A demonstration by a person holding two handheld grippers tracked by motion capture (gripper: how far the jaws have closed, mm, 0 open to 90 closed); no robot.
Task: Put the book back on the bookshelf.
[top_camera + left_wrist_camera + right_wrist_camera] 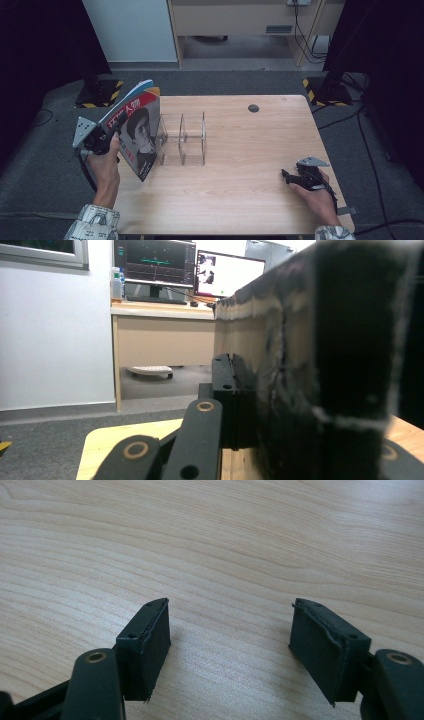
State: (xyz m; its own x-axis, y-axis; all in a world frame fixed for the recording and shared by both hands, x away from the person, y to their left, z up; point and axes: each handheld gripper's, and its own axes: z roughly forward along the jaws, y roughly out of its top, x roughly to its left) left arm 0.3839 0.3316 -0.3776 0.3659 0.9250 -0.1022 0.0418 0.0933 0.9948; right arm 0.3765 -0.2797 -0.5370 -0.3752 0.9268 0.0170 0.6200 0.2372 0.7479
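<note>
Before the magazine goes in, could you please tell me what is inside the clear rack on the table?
The clear rack looks empty: wood shows through its two open slots. The magazine, held in the left gripper, covers the rack's left end, so that part cannot be checked.

The high view looks forward and down from above the near edge of the worktop (240, 180), far enough off to take in all four edges and the floor beyond. The left gripper view rides level at the worktop's left edge, facing a desk with monitors (190, 270) (a magazine (320, 370) sits hard against the lens). The right gripper view tilts down, very close over bare wood by the near right corner, which the high view shares.
</note>
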